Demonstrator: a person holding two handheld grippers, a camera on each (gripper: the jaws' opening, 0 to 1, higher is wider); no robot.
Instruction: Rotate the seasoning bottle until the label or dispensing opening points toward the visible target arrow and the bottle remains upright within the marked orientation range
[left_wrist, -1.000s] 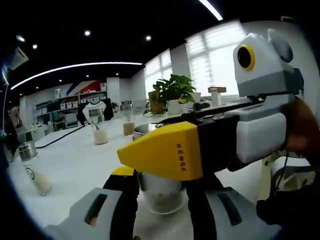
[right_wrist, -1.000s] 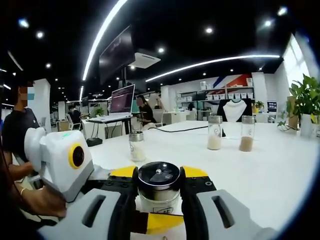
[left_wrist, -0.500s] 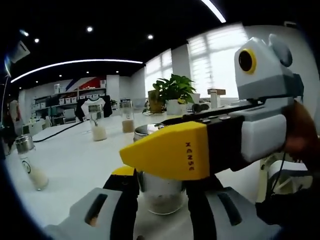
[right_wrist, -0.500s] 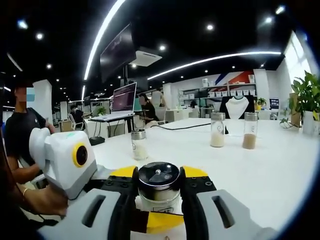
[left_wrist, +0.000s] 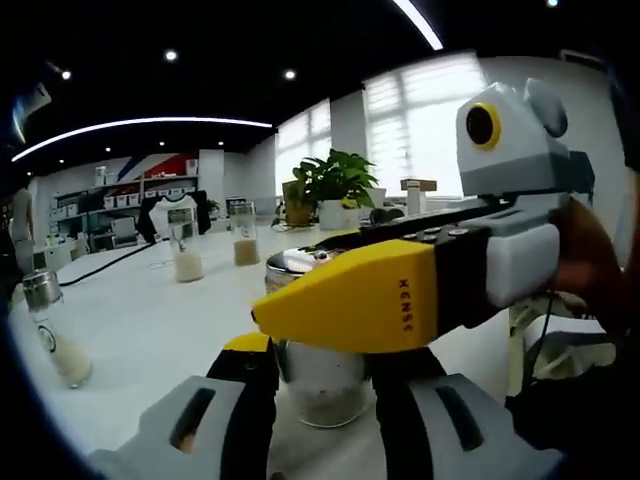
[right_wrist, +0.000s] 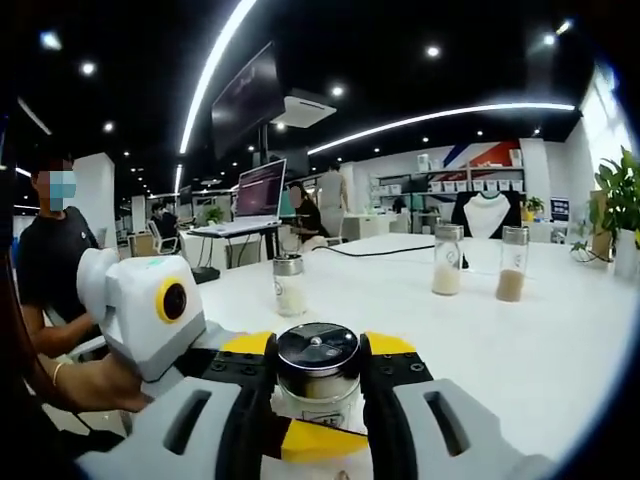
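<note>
We see a big open office: a laptop (right_wrist: 262, 196) at ten o'clock, shelves of boxes (right_wrist: 470, 185) at one o'clock, long ceiling lights (right_wrist: 440, 118) above.

The seasoning bottle (right_wrist: 318, 375) stands upright on the table (right_wrist: 560, 350), between the jaws of the right gripper (right_wrist: 318, 400) and also between those of the left gripper (left_wrist: 322, 400), which meets it from the other side. Beyond it on the table, one jar (right_wrist: 290, 285) stands nearer and to the left; two jars (right_wrist: 447, 259) stand side by side farther right. A potted plant (left_wrist: 335, 185) sits behind, near the window (left_wrist: 420, 120).
</note>
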